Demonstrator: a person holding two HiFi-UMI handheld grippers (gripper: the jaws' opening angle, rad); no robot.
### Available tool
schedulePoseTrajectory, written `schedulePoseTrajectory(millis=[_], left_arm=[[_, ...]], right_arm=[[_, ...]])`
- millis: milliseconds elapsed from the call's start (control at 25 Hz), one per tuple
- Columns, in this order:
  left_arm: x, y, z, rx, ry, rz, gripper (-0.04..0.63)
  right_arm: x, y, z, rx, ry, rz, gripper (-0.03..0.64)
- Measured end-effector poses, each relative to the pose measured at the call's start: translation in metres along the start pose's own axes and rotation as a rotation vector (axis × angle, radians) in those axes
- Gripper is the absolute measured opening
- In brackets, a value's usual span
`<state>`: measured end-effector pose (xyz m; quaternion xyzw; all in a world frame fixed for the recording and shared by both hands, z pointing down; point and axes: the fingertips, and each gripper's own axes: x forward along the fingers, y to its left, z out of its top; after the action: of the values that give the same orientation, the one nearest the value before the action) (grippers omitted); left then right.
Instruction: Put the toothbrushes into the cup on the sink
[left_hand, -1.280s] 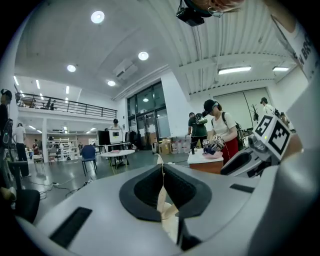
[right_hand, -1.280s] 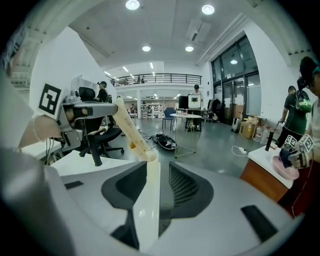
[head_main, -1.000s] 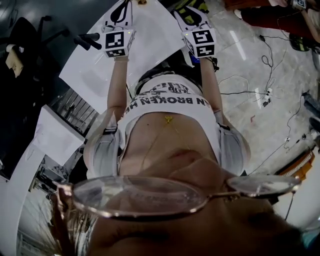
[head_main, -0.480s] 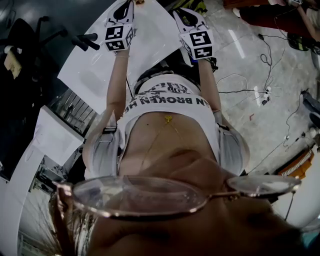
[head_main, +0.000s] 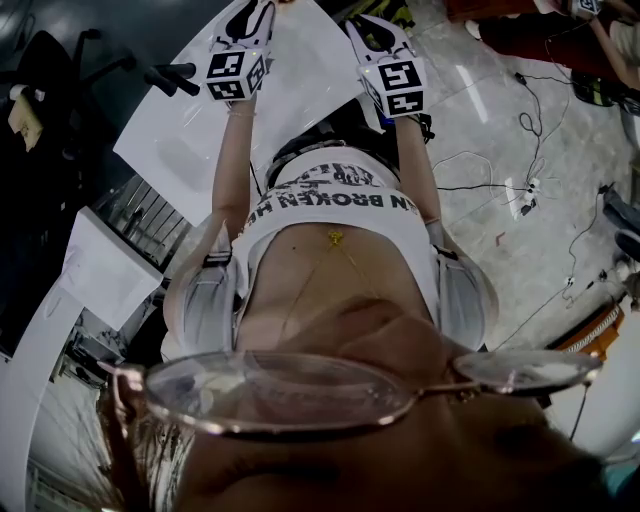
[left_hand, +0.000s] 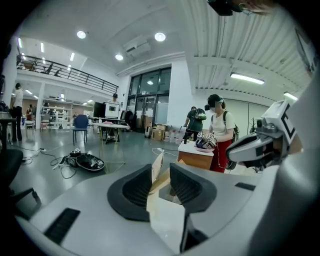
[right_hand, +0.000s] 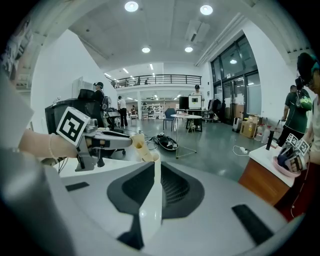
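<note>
As left gripper opens round the toothbrush — right gripper grips cup.

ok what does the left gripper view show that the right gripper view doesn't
Only the left gripper view: the left claw seen along its own jaws, apart after just opening, a beige item between them, and the right claw side-on. Only the right gripper view: the right claw's own jaws, just closed, shut on a thin white edge, plus the left claw's marker cube. Both: the beige item, the black bag on the floor and the wooden table.
</note>
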<state>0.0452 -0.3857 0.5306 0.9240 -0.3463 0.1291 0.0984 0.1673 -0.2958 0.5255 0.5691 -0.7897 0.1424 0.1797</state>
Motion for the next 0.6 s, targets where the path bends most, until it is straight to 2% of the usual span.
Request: schedulePoseTrajectory(millis=[400,520,600], left_arm=[[-0.034,-0.016,0.006,-0.016,-0.018,0.013,0.109],[-0.046,-0.028,0.006,-0.001,-0.013,-0.006,0.045],[-0.053,-0.034,0.006,-0.007,-0.014,-0.008,0.025]], right_arm=[[0.008,0.021,0.014,-0.035,-0.013,0.068,0.054],[0.009,0.032,0.016,-0.045,-0.015,0.098,0.048],[0.013,0.041,0.018,-0.058,-0.016,0.129,0.040]])
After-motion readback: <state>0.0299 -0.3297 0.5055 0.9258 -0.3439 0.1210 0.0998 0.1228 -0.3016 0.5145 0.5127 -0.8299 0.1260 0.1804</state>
